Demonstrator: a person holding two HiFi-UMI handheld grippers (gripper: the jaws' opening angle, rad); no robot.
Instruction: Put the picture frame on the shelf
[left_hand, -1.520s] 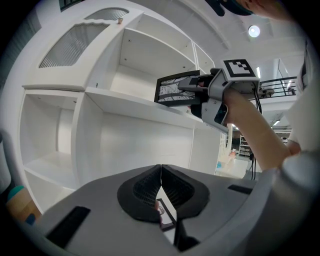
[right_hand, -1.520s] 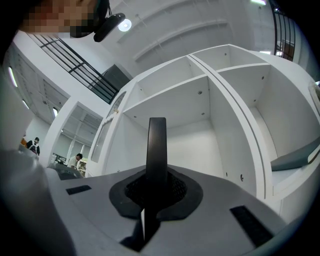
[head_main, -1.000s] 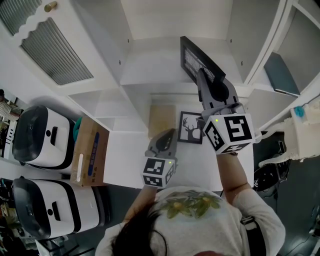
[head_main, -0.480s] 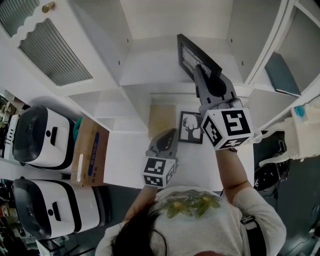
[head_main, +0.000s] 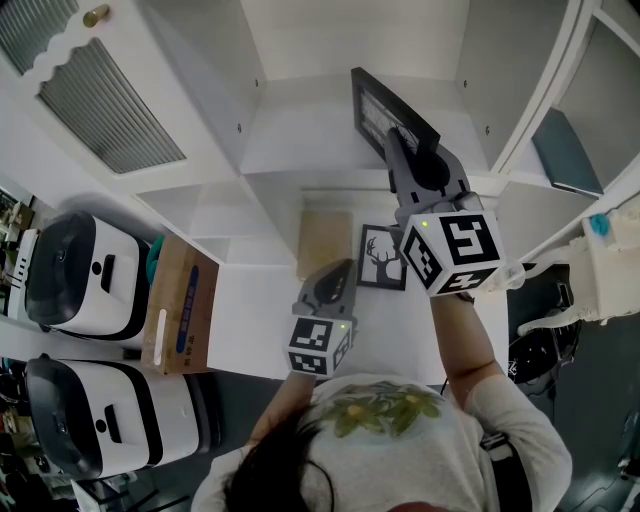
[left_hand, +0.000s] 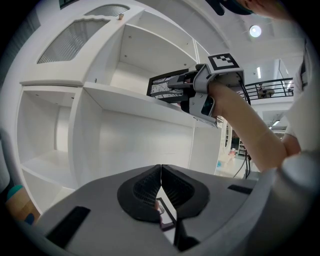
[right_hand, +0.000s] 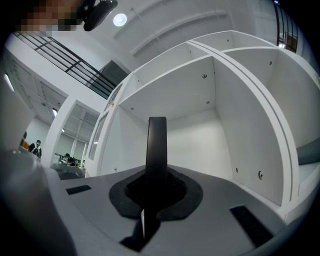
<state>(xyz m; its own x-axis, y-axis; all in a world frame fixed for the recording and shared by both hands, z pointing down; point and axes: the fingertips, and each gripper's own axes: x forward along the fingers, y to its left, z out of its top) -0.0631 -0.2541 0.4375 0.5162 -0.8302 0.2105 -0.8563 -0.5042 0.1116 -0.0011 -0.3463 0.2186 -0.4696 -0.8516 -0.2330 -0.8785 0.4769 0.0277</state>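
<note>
A black picture frame (head_main: 381, 110) with a grey print hangs tilted over the upper white shelf board (head_main: 300, 140), inside the middle compartment. My right gripper (head_main: 404, 150) is shut on its lower edge. From the right gripper view the frame (right_hand: 157, 142) stands edge-on between the pads, with the compartment's back wall behind it. The left gripper view catches the frame (left_hand: 164, 86) just above the shelf board (left_hand: 125, 101). My left gripper (head_main: 328, 285) is lower, over the white counter, shut with nothing in it (left_hand: 161, 172).
A small deer picture (head_main: 381, 256) and a wooden board (head_main: 324, 240) stand on the lower counter. A cardboard box (head_main: 180, 315) and two white appliances (head_main: 85, 275) are at the left. A louvred door (head_main: 110, 100) is upper left. A dark book (head_main: 565, 150) lies in the right-hand shelf.
My right gripper has carried the frame slightly up and to the left, deeper into the shelf compartment. The left gripper has stayed put.
</note>
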